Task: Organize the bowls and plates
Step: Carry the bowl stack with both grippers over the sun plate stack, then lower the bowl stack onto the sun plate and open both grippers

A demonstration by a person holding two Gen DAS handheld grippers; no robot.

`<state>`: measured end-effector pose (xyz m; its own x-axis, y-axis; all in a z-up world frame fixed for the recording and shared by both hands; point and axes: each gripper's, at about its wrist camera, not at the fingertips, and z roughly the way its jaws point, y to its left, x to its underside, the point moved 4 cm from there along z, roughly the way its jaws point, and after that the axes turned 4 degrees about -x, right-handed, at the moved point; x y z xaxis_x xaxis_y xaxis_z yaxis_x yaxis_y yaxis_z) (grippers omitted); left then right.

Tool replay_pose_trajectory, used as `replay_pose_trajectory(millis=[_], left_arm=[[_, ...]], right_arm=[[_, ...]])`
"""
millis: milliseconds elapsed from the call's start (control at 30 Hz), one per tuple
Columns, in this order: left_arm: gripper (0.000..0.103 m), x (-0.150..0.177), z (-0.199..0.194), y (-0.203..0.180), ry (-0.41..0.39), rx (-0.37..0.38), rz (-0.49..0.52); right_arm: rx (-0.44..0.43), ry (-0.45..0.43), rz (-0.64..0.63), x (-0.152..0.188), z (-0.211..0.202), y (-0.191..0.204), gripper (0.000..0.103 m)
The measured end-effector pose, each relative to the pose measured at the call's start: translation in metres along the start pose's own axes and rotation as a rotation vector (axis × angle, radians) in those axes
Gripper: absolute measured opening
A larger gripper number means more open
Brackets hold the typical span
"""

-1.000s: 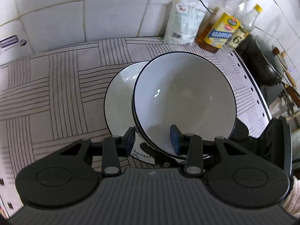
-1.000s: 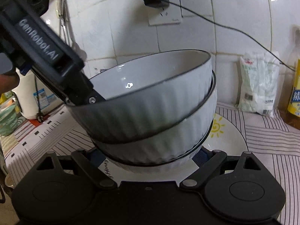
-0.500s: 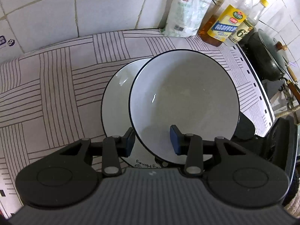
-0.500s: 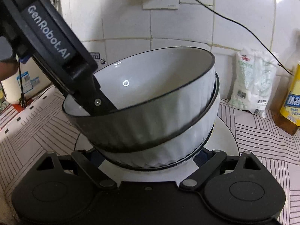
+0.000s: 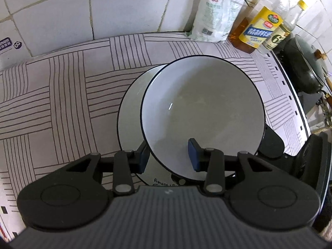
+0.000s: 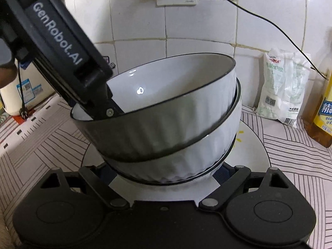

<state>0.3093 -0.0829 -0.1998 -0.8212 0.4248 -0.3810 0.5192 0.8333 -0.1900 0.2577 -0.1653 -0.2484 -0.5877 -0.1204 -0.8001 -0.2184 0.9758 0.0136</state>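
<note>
Gripping the near rim of the top bowl [image 5: 203,116], the left gripper [image 5: 169,155] has one blue pad outside the wall and the other inside, its jaws closed on that rim. That pinch seems meant to steer the bowl as it nests into the lower bowl [image 6: 207,166], which sits on the plate [image 6: 255,151] on the striped desk [image 5: 62,95]. The top bowl is tilted, its gripped side higher and its far side tucked deeper into the lower one, so it looks not yet fully seated. From the right wrist view, the left tool slants steeply down into the bowl from the upper left. The right gripper [image 6: 166,172] sits low and close, its jaws flanking the foot of the lower bowl, probably to steady the stack; whether its pads press on the bowl I cannot tell, since the bowl hides them.
</note>
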Motion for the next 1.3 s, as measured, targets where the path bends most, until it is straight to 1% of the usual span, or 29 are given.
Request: replay_pose_trajectory(millis=[100,167,300,467,600,633,767,933,1033,1200,1300], left_arm=[[0.036,0.000,-0.003,-0.003,-0.012,-0.045,-0.008],[0.036,0.001,-0.003,-0.004,-0.022,-0.056,0.005],[0.036,0.003,-0.002,-0.003,-0.035,-0.056,0.003],[0.036,0.005,-0.003,-0.003,-0.042,-0.052,-0.005],[0.036,0.007,-0.004,-0.006,-0.045,-0.034,0.003],[0.036,0.008,-0.004,-0.007,-0.045,-0.030,0.006],[0.036,0.008,-0.003,-0.009,-0.053,-0.030,0.011],[0.037,0.008,-0.004,-0.006,-0.052,-0.005,-0.025],[0.039,0.008,-0.005,-0.001,-0.052,0.024,-0.055],[0.042,0.009,-0.011,-0.001,-0.057,0.043,-0.073],[0.048,0.011,-0.017,-0.002,-0.060,0.055,-0.070]], right_arm=[[-0.006,0.025,0.015,-0.004,0.003,-0.001,0.094],[-0.011,0.024,0.041,-0.004,0.005,-0.003,0.094],[-0.006,0.023,0.044,-0.004,0.005,-0.002,0.095],[0.022,0.054,-0.011,-0.003,0.007,0.005,0.094],[0.045,0.066,-0.048,0.003,0.009,0.010,0.096],[0.055,0.050,-0.051,0.005,0.008,0.011,0.097],[0.055,0.040,-0.001,0.011,0.006,0.012,0.097],[0.086,0.025,0.001,0.012,-0.002,0.013,0.097],[0.087,0.018,0.003,0.012,-0.008,0.014,0.097],[0.091,0.016,-0.006,0.011,-0.018,0.013,0.097],[0.087,0.019,0.019,0.010,-0.026,0.008,0.097]])
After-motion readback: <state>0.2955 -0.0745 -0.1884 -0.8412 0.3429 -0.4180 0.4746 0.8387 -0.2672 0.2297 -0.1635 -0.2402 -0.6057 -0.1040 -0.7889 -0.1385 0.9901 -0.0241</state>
